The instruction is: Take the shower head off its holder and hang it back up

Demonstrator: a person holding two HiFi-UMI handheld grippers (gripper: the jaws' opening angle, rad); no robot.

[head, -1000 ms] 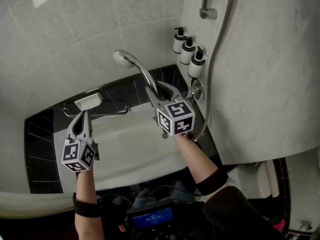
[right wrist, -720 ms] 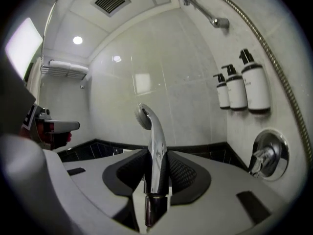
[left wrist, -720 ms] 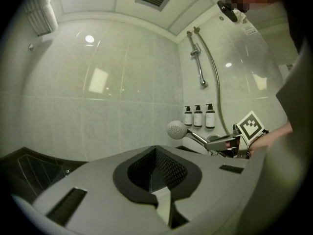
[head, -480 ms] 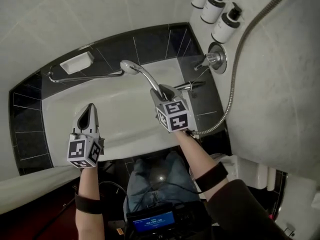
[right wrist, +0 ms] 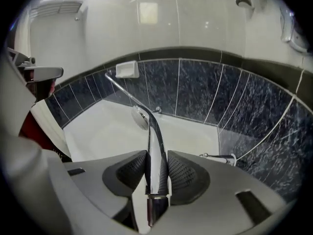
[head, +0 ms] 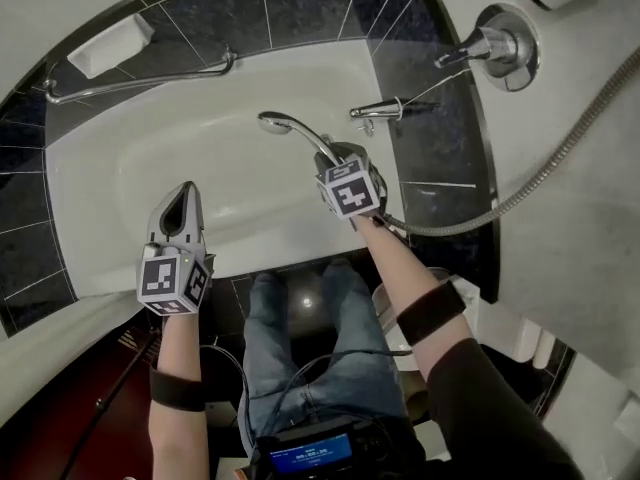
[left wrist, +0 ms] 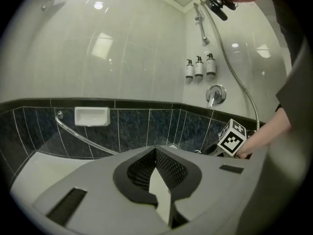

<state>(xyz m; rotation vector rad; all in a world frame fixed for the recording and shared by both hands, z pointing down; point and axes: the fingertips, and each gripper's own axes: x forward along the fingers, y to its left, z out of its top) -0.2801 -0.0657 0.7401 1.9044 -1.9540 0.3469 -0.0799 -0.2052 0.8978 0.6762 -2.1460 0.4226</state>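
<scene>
Your right gripper (head: 333, 154), clamped on the shower head (head: 277, 122), has sunk low over the bathtub (head: 110, 173) while your left gripper (head: 183, 194) is closed and empty, so rehanging remains.

You face a white tub (head: 130, 168) set in a surround of dark, marbled tiles (head: 300, 8). On the tiled band behind the tub you have a white soap dish (head: 110, 45), and a slanted chrome rail (head: 140, 81) runs just beneath it. A chrome spout (head: 385, 111) reaches over the tub's right end, with a round mixer (head: 497, 43) on the pale wall above. Three dark-capped bottles (left wrist: 198, 67) hang in a row near the corner. The glossy white wall (left wrist: 122, 58) carries bright reflections of lights (left wrist: 98, 5). The floor (head: 70, 408) beside you is dark reddish.
</scene>
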